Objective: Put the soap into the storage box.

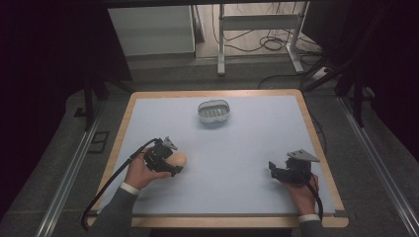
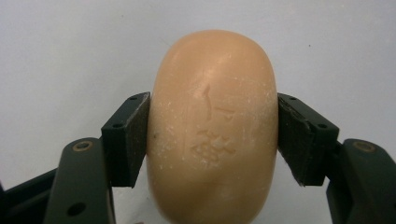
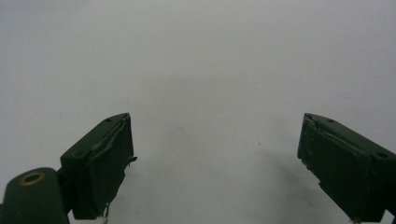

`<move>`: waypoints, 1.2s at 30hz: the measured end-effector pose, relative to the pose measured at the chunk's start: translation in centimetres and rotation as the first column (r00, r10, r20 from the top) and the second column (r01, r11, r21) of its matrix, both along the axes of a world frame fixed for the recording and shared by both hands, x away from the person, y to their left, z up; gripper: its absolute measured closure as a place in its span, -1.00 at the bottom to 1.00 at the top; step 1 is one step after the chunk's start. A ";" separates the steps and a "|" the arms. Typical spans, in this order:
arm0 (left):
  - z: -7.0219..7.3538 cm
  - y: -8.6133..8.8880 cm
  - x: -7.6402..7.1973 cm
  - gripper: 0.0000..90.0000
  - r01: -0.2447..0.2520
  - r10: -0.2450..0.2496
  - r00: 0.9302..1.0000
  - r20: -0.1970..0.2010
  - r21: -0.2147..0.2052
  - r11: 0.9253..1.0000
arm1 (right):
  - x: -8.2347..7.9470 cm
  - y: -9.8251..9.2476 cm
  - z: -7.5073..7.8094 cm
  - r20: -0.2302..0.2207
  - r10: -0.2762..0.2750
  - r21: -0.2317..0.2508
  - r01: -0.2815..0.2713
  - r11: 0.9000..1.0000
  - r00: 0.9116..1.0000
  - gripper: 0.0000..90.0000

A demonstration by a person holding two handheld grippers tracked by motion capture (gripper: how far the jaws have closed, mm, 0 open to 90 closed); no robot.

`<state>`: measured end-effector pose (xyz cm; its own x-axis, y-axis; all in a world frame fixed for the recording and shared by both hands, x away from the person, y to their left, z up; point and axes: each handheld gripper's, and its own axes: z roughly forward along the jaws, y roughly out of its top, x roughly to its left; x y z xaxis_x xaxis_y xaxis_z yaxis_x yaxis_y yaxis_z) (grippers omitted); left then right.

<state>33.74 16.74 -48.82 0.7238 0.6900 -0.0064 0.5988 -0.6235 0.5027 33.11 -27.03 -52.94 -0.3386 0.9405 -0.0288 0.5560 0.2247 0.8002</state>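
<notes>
High view. My left gripper [image 1: 174, 164] sits near the left front of the pale blue table top [image 1: 247, 163], my left hand [image 1: 141, 173] wrapped around its body and its black cable [image 1: 111, 185] looping back off the table's front left edge. Its jaws point right and are clamped on a tan oval bar of soap [image 1: 179, 159]. My right gripper [image 1: 272, 168] lies at the right front, held by my right hand [image 1: 302, 193], jaws pointing left, its grey three-cornered plate [image 1: 302, 156] on top. A white slotted soap dish [image 1: 214, 111] stands at the far middle of the table, well apart from both grippers. The table has a wooden rim [image 1: 316, 143].

Left gripper view. My two black jaws press on opposite sides of the bar of soap [image 2: 212, 126], one pad [image 2: 133, 135] touching its left flank, the other its right. The bar stands lengthwise between them, its upper face bearing an embossed mark and white flecks. The pale table surface [image 2: 70, 56] is behind it.

Right gripper view. My right gripper [image 3: 215, 158] has its jaws spread wide with nothing between them; the left pad [image 3: 109, 163] looks worn at its edge. Below is bare table surface [image 3: 210, 60] with a soft shadow.
</notes>
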 end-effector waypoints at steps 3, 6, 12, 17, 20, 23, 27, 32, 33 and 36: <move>0.1 -0.1 0.1 -0.28 -0.002 0.002 1.000 0.006 -0.006 1.000 | 0.0 0.0 0.0 0.000 -0.001 0.000 0.001 1.000 1.000 -0.76; 0.2 -0.2 0.3 -0.28 0.000 0.000 1.000 0.007 -0.004 1.000 | 0.0 0.0 0.0 -0.004 -0.001 0.002 0.001 1.000 1.000 -0.76; 0.4 -0.6 0.5 -0.28 0.006 -0.006 1.000 0.008 -0.003 1.000 | 0.0 0.0 0.0 -0.004 -0.001 0.002 0.001 1.000 1.000 -0.76; 0.6 -1.0 0.9 -0.28 0.009 -0.009 1.000 0.008 -0.007 1.000 | 0.0 0.0 0.0 -0.004 -0.003 0.002 0.003 1.000 1.000 -0.76; 0.6 -1.0 1.0 -0.28 0.009 -0.009 1.000 0.012 -0.004 1.000 | 0.0 0.0 0.0 -0.004 -0.002 0.003 0.002 1.000 1.000 -0.76; 0.8 -1.1 1.1 -0.28 0.011 -0.011 1.000 0.011 -0.004 1.000 | 0.0 0.0 0.0 -0.006 -0.003 0.004 0.003 1.000 1.000 -0.76; 1.0 -1.2 1.4 -0.28 0.010 -0.010 1.000 0.015 -0.007 1.000 | 0.0 0.0 0.0 -0.006 -0.003 0.003 0.003 1.000 1.000 -0.76; 1.3 -1.5 1.8 -0.28 0.015 -0.015 1.000 0.014 -0.002 1.000 | 0.0 0.0 0.0 -0.006 -0.003 0.002 0.003 1.000 1.000 -0.76; 1.3 -1.6 1.9 -0.28 0.014 -0.014 1.000 0.016 -0.007 1.000 | 0.0 0.0 0.0 -0.006 -0.003 0.002 0.003 1.000 1.000 -0.76; 1.4 -1.7 2.1 -0.28 0.017 -0.017 1.000 0.015 -0.005 1.000 | 0.0 0.0 0.0 -0.007 -0.003 0.003 0.003 1.000 1.000 -0.76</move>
